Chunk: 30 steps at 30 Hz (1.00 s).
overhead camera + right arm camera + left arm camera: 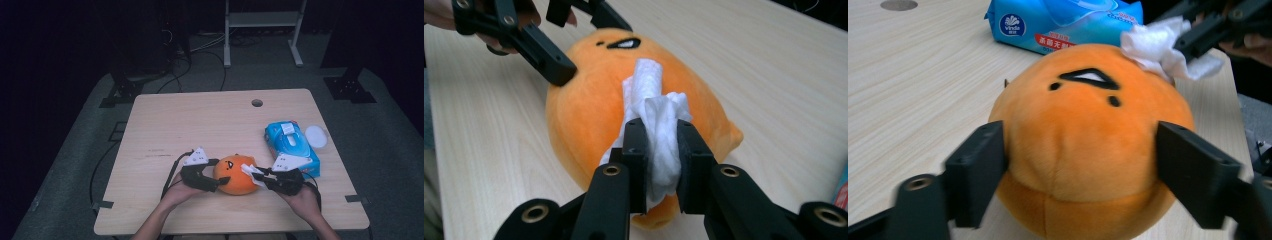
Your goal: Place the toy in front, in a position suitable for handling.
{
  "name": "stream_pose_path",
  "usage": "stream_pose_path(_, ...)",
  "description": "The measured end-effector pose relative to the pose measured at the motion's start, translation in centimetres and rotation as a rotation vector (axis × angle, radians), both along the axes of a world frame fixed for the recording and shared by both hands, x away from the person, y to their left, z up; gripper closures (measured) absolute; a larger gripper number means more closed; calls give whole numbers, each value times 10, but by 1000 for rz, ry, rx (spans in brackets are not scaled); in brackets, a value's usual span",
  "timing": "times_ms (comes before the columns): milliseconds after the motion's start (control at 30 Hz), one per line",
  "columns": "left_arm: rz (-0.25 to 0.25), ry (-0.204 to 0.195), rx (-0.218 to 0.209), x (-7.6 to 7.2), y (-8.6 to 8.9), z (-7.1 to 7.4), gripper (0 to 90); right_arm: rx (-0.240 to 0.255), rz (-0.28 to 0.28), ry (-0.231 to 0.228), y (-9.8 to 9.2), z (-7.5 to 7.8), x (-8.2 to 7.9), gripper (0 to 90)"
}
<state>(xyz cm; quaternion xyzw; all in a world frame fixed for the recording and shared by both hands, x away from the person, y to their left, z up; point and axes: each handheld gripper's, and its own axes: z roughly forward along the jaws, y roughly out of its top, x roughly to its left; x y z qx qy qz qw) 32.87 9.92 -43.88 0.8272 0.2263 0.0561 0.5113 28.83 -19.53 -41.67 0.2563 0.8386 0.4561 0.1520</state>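
High view: closed wipes pack [292, 147] on table [200, 125]

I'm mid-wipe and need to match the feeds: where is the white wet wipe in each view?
High view: the wet wipe is low centre, at the right edge of the orange plush toy.
Left gripper view: wet wipe at upper right, on top of the toy.
Right gripper view: wet wipe at centre, pinched in the right tool.
Shared landmark: the toy's black-outlined face patch.

Left gripper [1080, 175] jaws flank the orange plush toy [1088, 145]; a white tissue [1160, 50] in the right gripper [1198, 37] rests on its top.
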Motion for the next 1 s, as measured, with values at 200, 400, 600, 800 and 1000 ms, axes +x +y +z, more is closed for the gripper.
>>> stream_pose_path(200, -27, -31, 7, -4, -4, 2, 289, 3, 25, -2, 4, 2, -10, 768)
stream_pose_path(400, -79, -113, 62, -15, -13, 7, 332, 19, 102, -37, 31, 10, -15, 768)
stream_pose_path(600, -86, -140, 81, -19, -15, 8, 336, 21, 78, -80, 35, 19, -6, 769)
stream_pose_path(800, -93, -137, 73, -18, -15, 9, 340, 11, -15, -51, 10, 11, 7, 769)
stream_pose_path(1000, -87, -143, 79, -18, -17, 10, 343, 9, 59, -79, 21, 17, -5, 768)
